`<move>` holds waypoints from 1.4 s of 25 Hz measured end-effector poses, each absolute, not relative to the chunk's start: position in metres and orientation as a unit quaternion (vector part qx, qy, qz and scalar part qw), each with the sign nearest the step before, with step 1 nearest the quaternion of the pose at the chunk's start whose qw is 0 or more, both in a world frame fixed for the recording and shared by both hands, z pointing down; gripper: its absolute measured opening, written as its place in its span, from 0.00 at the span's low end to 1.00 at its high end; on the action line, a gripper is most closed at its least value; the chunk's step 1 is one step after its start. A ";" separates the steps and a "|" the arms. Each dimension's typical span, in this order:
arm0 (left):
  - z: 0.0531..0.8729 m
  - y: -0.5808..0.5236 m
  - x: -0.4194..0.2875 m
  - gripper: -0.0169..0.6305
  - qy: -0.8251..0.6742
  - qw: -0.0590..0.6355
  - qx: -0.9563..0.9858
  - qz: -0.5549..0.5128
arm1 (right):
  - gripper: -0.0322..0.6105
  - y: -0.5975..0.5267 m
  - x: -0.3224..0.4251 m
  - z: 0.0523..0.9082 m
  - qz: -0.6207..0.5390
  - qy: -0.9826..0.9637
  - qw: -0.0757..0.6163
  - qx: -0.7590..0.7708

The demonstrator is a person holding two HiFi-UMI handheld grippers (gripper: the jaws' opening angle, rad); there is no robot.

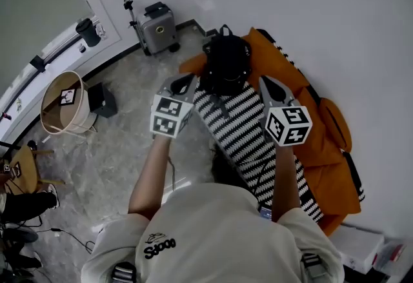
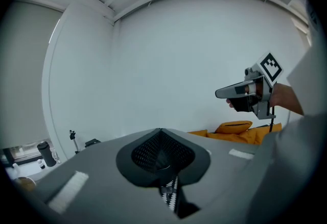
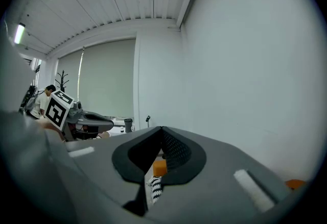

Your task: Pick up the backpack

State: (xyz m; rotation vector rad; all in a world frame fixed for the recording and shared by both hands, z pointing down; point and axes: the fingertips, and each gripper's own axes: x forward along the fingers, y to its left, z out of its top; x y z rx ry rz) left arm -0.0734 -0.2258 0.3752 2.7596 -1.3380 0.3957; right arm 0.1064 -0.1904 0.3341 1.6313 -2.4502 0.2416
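Observation:
A black backpack (image 1: 226,64) stands at the far end of an orange sofa (image 1: 329,146), at the top of a black-and-white striped blanket (image 1: 242,130). My left gripper (image 1: 188,81) hovers just left of the backpack, shut and empty. On the backpack's right, my right gripper (image 1: 266,82) is also shut with nothing in it. In the left gripper view my closed left gripper (image 2: 160,131) points at the white wall, with the right gripper (image 2: 244,93) to its side. In the right gripper view a slit below my right gripper (image 3: 162,129) shows a strip of blanket (image 3: 155,188) and some orange.
A silver suitcase (image 1: 158,27) stands by the wall beyond the sofa. A round wooden tub (image 1: 61,104) and a black box (image 1: 102,100) sit on the marble floor to the left. A small wooden table (image 1: 19,169) is at the left edge, a white box (image 1: 358,246) at bottom right.

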 end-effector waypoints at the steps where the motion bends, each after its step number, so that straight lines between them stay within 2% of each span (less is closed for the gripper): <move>1: 0.376 -0.237 -0.070 0.04 -0.433 0.025 0.892 0.129 | 0.05 -0.202 0.110 0.337 0.086 -0.826 0.094 0.549; 20: 0.440 -0.450 -0.017 0.04 -0.460 0.085 0.865 0.181 | 0.05 -0.432 0.180 0.401 0.152 -0.823 0.142 0.528; 28: 0.502 -0.510 0.001 0.03 -0.476 0.130 0.848 0.196 | 0.05 -0.503 0.207 0.470 0.190 -0.823 0.179 0.505; 32: 0.530 -0.538 0.009 0.07 -0.474 0.143 0.844 0.209 | 0.05 -0.536 0.216 0.507 0.211 -0.818 0.201 0.495; 35: 0.554 -0.558 0.015 0.17 -0.471 0.162 0.840 0.213 | 0.06 -0.558 0.225 0.534 0.225 -0.812 0.213 0.495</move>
